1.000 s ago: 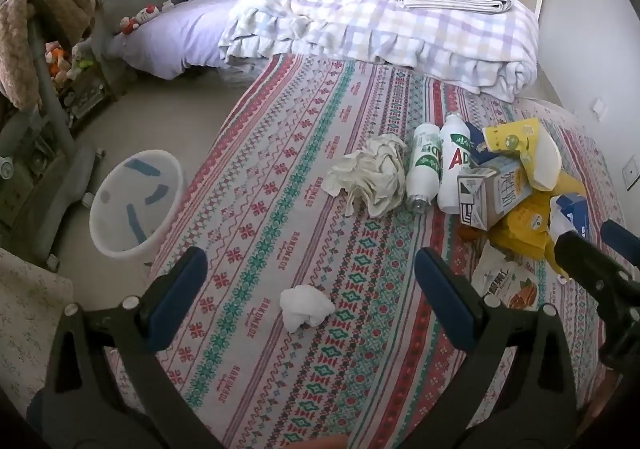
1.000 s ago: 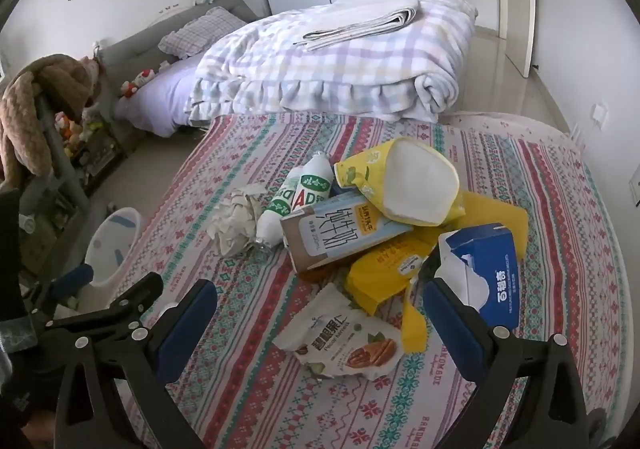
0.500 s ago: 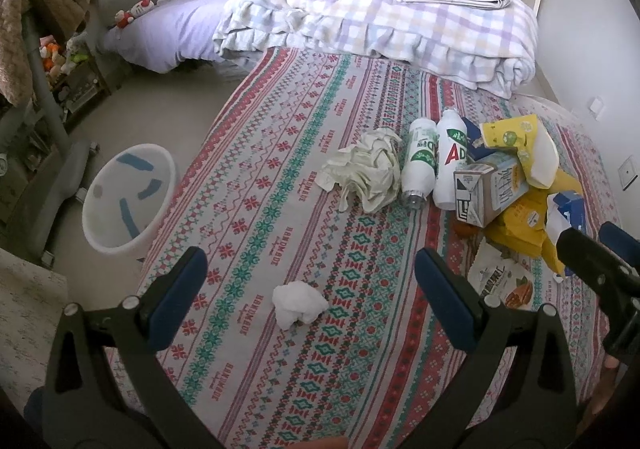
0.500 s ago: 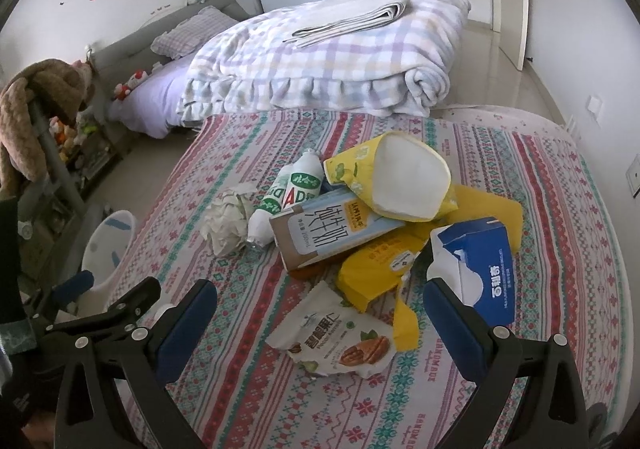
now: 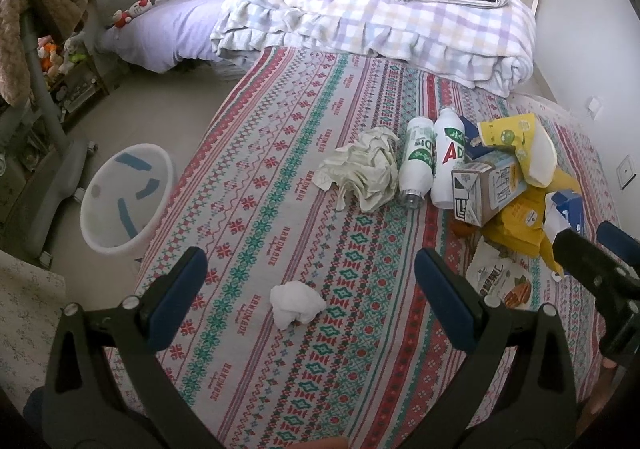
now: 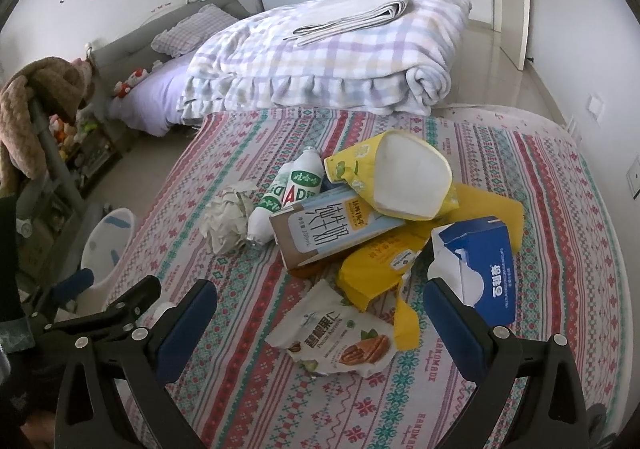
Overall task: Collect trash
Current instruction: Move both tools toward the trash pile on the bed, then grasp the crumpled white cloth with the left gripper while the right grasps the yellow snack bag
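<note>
Trash lies on a patterned bedspread (image 5: 280,177). A small white tissue wad (image 5: 296,304) sits just beyond my open left gripper (image 5: 310,301), between its blue pads. Farther off are crumpled paper (image 5: 362,173), two white bottles (image 5: 432,161), a milk carton (image 6: 332,231), a yellow paper cup (image 6: 394,179), yellow wrappers (image 6: 380,265), a nut snack bag (image 6: 340,337) and a blue tissue box (image 6: 482,263). My right gripper (image 6: 320,323) hangs open above the snack bag. A white trash bin (image 5: 124,197) stands on the floor left of the bed.
A folded checked quilt (image 5: 380,17) with a folded cloth on top lies at the far end of the bed. A second bed with lilac sheets (image 5: 172,29) stands back left. A grey stand draped with a brown blanket (image 5: 36,29) is at far left.
Both cameras have pulled back and up a little, so the trash pile looks slightly farther off. The tissue wad sits lower between the left pads. Nothing was grasped.
</note>
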A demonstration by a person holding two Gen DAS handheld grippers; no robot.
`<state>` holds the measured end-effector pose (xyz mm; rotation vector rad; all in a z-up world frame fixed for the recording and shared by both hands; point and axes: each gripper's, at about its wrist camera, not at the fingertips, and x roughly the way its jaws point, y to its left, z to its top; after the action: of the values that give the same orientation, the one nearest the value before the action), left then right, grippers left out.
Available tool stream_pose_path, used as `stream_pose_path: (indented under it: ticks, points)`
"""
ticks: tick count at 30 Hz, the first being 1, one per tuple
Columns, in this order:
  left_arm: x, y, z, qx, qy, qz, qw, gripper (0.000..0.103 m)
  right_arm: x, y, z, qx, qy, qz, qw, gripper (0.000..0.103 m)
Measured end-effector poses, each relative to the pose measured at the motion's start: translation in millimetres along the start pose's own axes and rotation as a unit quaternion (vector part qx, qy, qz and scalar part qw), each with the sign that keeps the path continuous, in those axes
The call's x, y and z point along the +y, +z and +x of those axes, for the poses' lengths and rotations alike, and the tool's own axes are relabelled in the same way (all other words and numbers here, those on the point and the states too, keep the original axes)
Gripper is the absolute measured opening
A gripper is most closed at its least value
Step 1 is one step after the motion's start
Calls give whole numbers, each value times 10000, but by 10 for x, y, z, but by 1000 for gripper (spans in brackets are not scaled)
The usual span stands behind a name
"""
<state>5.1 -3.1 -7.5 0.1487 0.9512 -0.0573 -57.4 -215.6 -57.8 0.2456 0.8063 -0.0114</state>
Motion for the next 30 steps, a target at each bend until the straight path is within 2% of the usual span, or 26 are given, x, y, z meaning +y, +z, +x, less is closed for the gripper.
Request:
stream_pose_path:
  ticks: [14, 22, 24, 27, 30]
  points:
    - [-20, -32, 5, -270, -110, -100, 9995, 103, -43, -4, 35, 151, -89, 36, 9998, 103]
    - [20, 176, 120, 95, -322, -75, 9994, 103, -122, 17, 50, 251, -171, 20, 9995, 103]
    - [12, 310, 174, 118, -342, -50, 9993, 103, -296, 85, -2, 174, -293, 216, 9992, 103]
    - [-55, 483, 312, 208, -284, 158, 9993, 103, -726, 151, -41, 204, -617, 909, 9937, 103]
    - [-101, 597, 567, 760, -546, 213, 9954, 102, -1081, 136, -31, 334, -913, 1440, 9848, 103]
